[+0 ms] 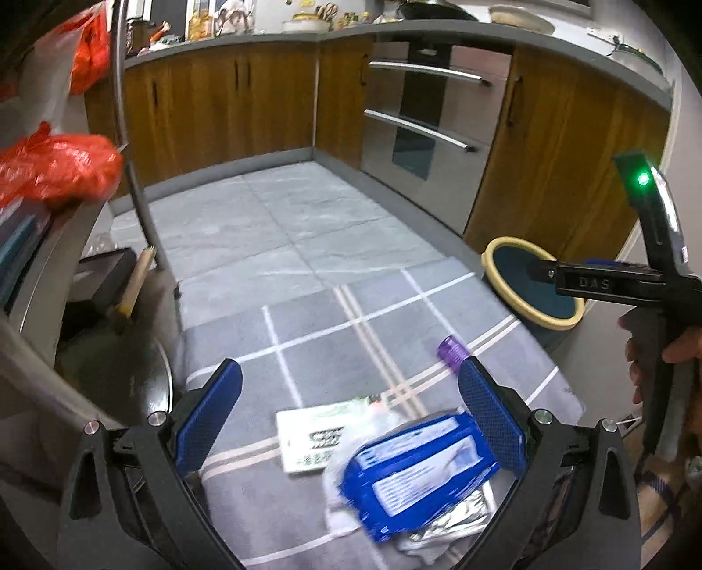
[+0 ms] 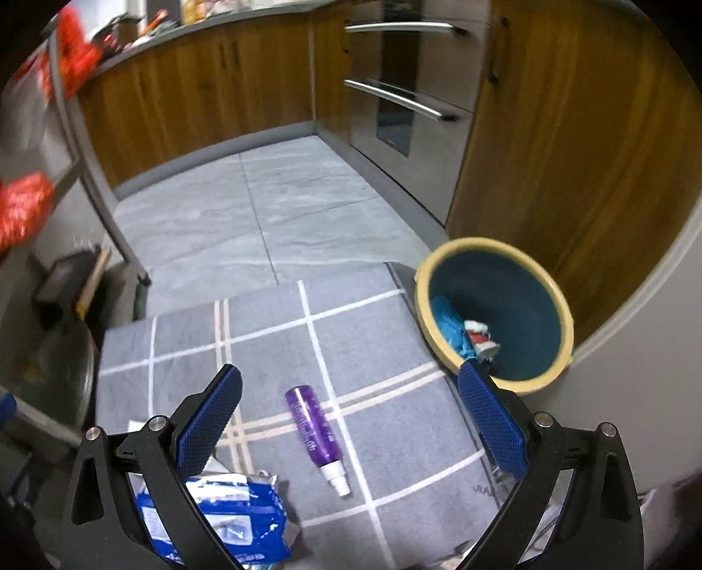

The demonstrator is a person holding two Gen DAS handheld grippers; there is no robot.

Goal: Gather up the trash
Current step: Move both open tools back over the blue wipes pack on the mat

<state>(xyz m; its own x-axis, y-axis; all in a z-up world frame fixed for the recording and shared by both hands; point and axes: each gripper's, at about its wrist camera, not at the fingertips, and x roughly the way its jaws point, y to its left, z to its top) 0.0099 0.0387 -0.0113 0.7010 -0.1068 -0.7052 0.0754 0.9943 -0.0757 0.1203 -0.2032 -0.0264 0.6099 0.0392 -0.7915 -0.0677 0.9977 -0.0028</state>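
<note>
Trash pickup under way, both grippers empty with fingers spread wide

Your left gripper point(image 1: 351, 421) hovers over the blue wrapper point(image 1: 417, 473) on the near rug; lower, clamp, then carry right to the bin point(image 2: 496, 307)

Rug point(image 2: 272, 350): gray with white lines, lying flat on the near floor.
Floor point(image 1: 281, 210): gray tiles, stretching far.
Cupboards point(image 1: 210, 96): brown wood, along the far wall and the right.
Oven point(image 1: 430, 127): shiny, with two long bar handles, far right.
Desk point(image 1: 245, 41): gray top over the cupboards, with blurry things on it.
Red bags point(image 1: 57, 166): puffy, on the left.
</note>
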